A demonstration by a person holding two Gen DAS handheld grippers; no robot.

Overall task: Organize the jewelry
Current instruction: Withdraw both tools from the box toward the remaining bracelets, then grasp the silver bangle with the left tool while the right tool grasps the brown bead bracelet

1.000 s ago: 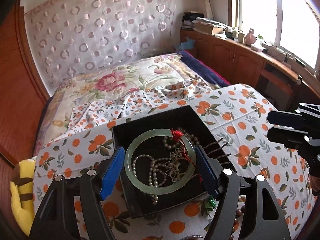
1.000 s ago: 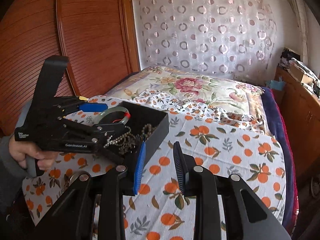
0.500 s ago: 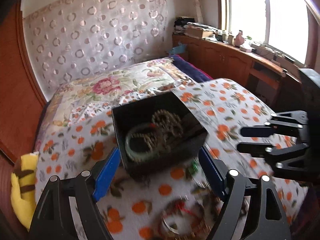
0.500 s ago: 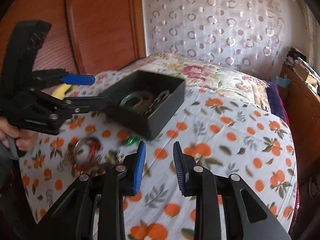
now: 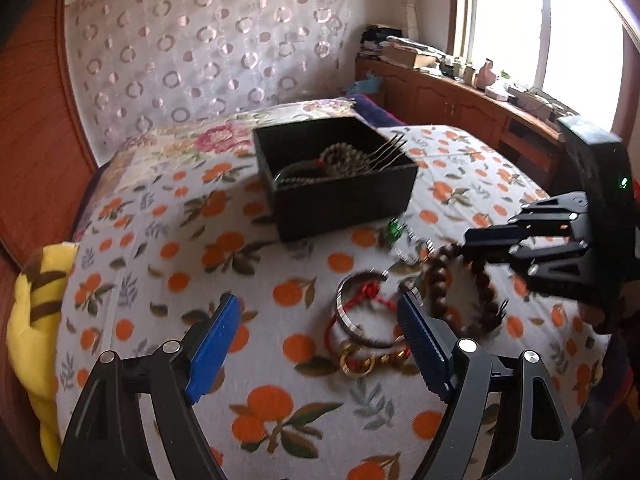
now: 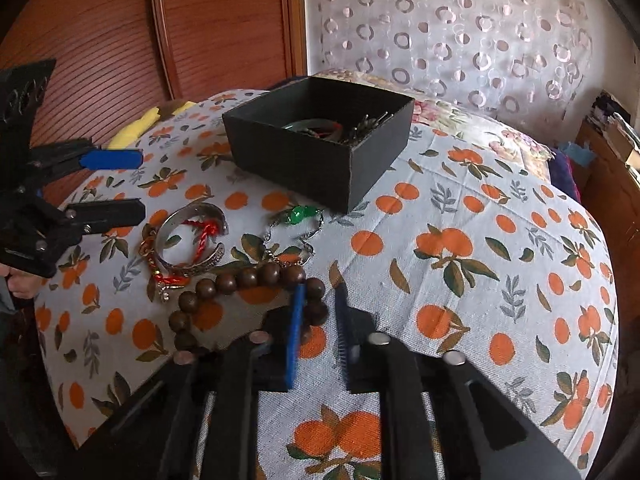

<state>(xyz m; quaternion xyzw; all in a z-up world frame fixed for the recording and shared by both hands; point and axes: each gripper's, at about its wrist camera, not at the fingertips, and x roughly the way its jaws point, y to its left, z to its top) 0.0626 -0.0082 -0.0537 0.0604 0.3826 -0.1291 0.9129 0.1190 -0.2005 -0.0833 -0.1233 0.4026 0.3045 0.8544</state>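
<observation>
A black box (image 5: 336,184) (image 6: 320,140) holding a jade bangle, beads and a hair fork stands on the orange-print cloth. In front of it lie a silver bangle with red cord (image 5: 360,312) (image 6: 188,240), a green-stone chain (image 6: 298,220) (image 5: 394,230) and a brown wooden bead bracelet (image 5: 460,292) (image 6: 240,284). My right gripper (image 6: 320,300) (image 5: 472,242) has its jaws narrowly apart around beads of the brown bracelet. My left gripper (image 5: 320,332) (image 6: 120,184) is open and empty, above the cloth near the silver bangle.
A yellow cushion (image 5: 28,320) lies at the bed's left edge by the wooden headboard (image 6: 220,28). A floral quilt (image 5: 208,140) lies behind the box. A wooden cabinet (image 5: 460,100) with clutter runs under the window at the right.
Both grippers pulled back and down from the box. The right gripper came down onto the brown bead bracelet; the left moved away from the box to the loose jewelry.
</observation>
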